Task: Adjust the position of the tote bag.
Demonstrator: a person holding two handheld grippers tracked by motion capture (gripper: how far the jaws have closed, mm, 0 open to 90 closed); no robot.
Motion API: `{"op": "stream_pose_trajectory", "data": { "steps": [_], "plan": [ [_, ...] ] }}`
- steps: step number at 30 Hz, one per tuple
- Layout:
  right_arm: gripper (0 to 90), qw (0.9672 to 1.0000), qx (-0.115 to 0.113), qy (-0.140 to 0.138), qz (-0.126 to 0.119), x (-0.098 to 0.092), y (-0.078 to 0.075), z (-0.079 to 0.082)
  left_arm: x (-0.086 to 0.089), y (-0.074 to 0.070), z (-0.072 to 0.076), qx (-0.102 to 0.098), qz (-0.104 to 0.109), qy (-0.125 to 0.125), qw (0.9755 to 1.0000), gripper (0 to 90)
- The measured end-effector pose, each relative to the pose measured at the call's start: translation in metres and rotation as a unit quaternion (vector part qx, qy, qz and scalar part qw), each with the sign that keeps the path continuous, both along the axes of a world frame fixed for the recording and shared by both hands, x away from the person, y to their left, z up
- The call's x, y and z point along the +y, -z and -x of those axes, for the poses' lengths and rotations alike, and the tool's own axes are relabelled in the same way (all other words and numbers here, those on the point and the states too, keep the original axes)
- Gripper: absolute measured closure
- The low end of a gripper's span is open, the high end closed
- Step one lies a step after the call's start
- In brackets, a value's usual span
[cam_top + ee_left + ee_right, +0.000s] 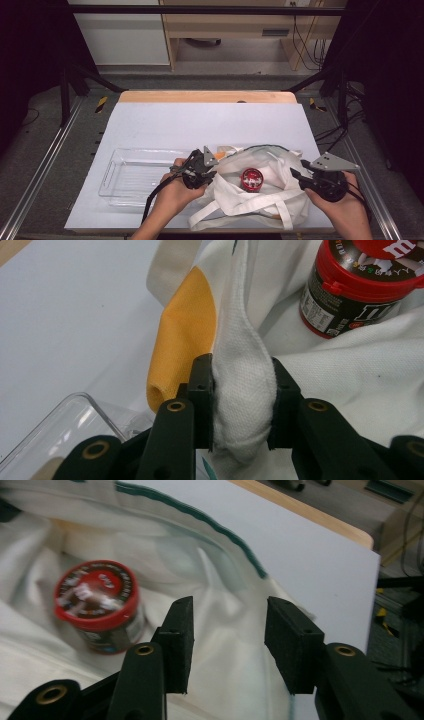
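Note:
A white cloth bag (260, 192) with a green-edged mouth lies at the table's front middle. A red-lidded candy jar (251, 178) stands upright inside it. My left gripper (206, 176) is shut on a bunched fold of the bag's left rim (243, 385), next to an orange patch of cloth (182, 335); the jar (357, 287) sits just beyond. My right gripper (296, 178) hovers at the bag's right side, open with nothing between its pads (229, 640). The jar (97, 607) lies to the left of those jaws, blurred.
A clear plastic tray (131, 175) sits left of the bag, its corner (75, 425) beside my left jaws. The white table cover (210, 125) stretches back to a wooden edge (205, 96). Metal frame rails run along both sides.

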State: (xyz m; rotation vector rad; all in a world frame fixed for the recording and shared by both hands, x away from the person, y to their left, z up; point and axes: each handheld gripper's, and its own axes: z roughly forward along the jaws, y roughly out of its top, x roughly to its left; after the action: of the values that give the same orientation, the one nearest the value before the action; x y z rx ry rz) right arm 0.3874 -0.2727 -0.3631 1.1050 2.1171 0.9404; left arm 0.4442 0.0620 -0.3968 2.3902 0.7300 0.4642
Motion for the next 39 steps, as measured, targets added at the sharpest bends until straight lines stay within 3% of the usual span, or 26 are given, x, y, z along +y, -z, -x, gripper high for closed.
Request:
{"op": "stream_pose_trajectory", "data": {
  "steps": [7, 15, 17, 23, 30, 34, 39],
  "plan": [
    [69.2, 0.9983, 0.02, -0.054, 0.009, 0.037, 0.001, 0.001, 0.003, 0.0, 0.003, 0.0, 0.009, 0.004, 1.0, 70.0],
    [79.5, 0.995, 0.057, -0.082, 0.002, 0.055, 0.027, 0.003, 0.006, 0.002, 0.009, 0.005, 0.01, 0.015, 0.9998, 70.0],
    [79.7, 0.9942, 0.062, -0.088, 0.002, 0.058, 0.033, 0.006, 0.006, 0.003, 0.01, 0.005, 0.007, 0.015, 0.9998, 69.9],
    [81.9, 0.9911, 0.077, -0.109, 0.002, 0.063, 0.05, 0.022, 0.006, 0.0, 0.008, 0.0, 0.029, 0.017, 0.9994, 67.1],
    [80.8, 0.9905, 0.069, -0.119, -0.008, 0.062, 0.051, 0.032, -0.005, -0.012, 0.01, -0.025, 0.034, 0.034, 0.9986, 58.8],
    [77.5, 0.9901, 0.069, -0.122, -0.007, 0.064, 0.05, 0.03, -0.012, -0.023, 0.009, -0.043, 0.053, 0.032, 0.9972, 51.1],
    [74.1, 0.9897, 0.071, -0.124, -0.014, 0.066, 0.05, 0.027, -0.031, -0.035, -0.004, -0.046, 0.063, 0.044, 0.996, 47.2]
  ]
}}
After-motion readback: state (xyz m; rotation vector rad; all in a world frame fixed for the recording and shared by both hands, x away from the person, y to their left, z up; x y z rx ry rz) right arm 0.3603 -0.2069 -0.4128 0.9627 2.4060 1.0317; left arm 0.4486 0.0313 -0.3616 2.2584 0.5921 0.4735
